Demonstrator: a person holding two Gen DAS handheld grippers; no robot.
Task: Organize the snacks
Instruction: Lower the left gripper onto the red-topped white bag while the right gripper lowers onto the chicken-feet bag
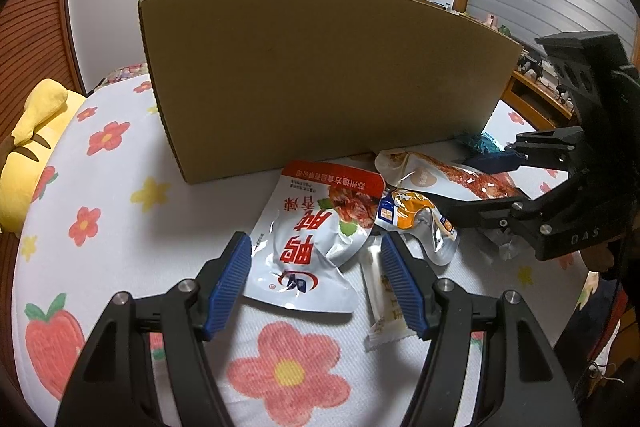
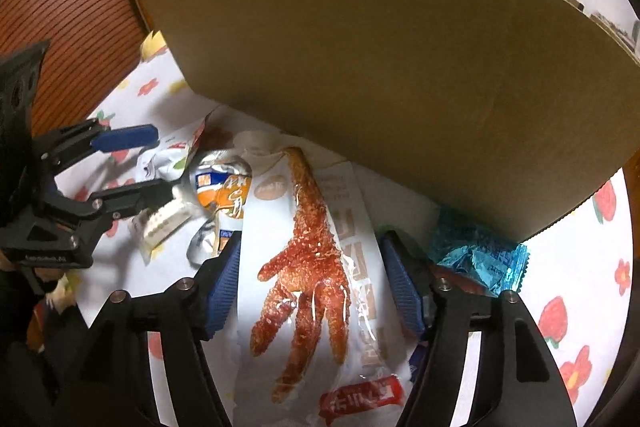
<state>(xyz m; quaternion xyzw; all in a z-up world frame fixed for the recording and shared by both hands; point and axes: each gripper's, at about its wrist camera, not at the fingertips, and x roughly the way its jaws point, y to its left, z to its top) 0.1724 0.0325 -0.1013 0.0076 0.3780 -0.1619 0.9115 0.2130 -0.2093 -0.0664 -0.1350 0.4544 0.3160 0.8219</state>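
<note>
A white-and-red snack pouch with Chinese print (image 1: 308, 239) lies on the flowered cloth, its near end between the fingers of my open left gripper (image 1: 316, 247). A slim white packet (image 1: 380, 291) lies by the right finger. An orange-and-white pouch (image 1: 416, 219) sits beside it. A long chicken-foot pack (image 2: 312, 263) lies between the fingers of my open right gripper (image 2: 310, 247), not clamped. A blue foil wrapper (image 2: 480, 255) lies to its right. A large cardboard box (image 1: 320, 75) stands behind the snacks.
The flowered tablecloth (image 1: 100, 187) covers a round table. A yellow plush toy (image 1: 32, 139) sits at its left edge. A wooden shelf (image 1: 540, 95) stands at the right. The box wall (image 2: 400, 67) rises close ahead of the right gripper.
</note>
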